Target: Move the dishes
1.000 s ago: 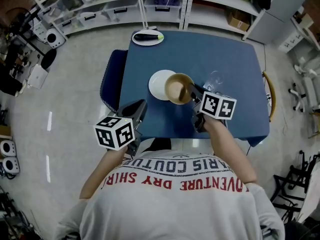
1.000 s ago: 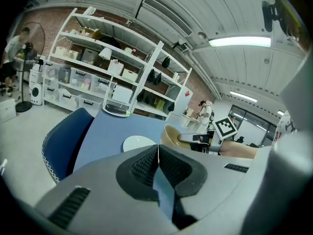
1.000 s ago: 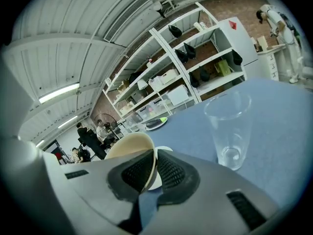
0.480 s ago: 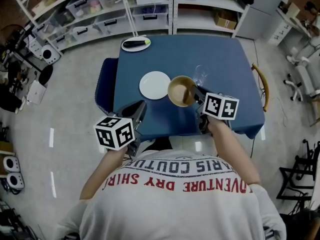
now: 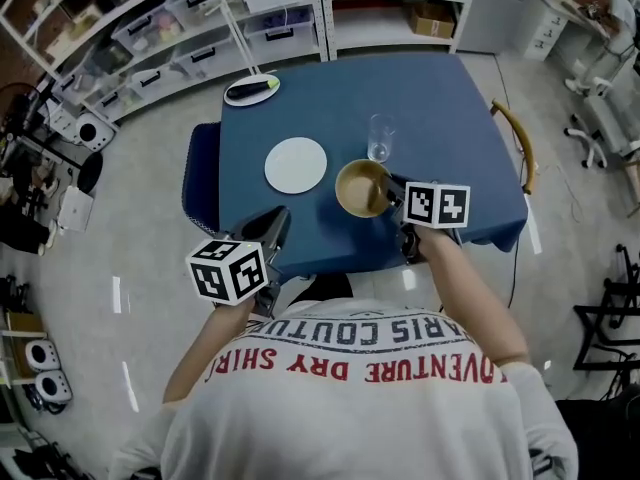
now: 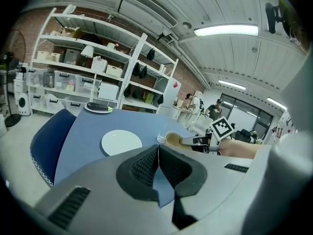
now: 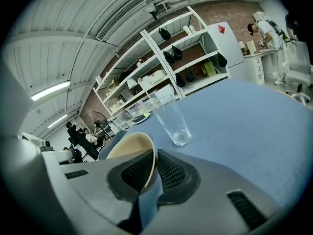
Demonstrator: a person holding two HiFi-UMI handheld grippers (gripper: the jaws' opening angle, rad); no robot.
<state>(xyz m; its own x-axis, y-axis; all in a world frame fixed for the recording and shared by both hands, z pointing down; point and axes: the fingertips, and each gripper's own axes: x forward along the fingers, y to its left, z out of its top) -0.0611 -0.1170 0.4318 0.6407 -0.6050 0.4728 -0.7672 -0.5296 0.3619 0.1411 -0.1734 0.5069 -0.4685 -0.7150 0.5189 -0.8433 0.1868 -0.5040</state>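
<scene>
My right gripper (image 5: 392, 196) is shut on the rim of a tan bowl (image 5: 361, 188), holding it over the blue table (image 5: 450, 118) near its front edge. In the right gripper view the bowl's rim (image 7: 146, 153) is pinched between the two pads (image 7: 172, 170). A white plate (image 5: 296, 164) lies on the table to the left of the bowl. A clear glass (image 5: 379, 137) stands just behind the bowl. My left gripper (image 5: 274, 230) hangs shut and empty at the table's front left corner; its jaws (image 6: 157, 168) meet with nothing between them.
A second plate (image 5: 251, 89) with a dark object and something green sits at the table's far left corner. A blue chair (image 5: 200, 183) stands against the left side, a wooden one (image 5: 518, 143) at the right. Shelving (image 5: 290, 13) lines the back.
The right gripper has carried the bowl to the right, off the white plate, which now lies bare. The glass now shows clear behind the bowl. The left gripper has stayed in place.
</scene>
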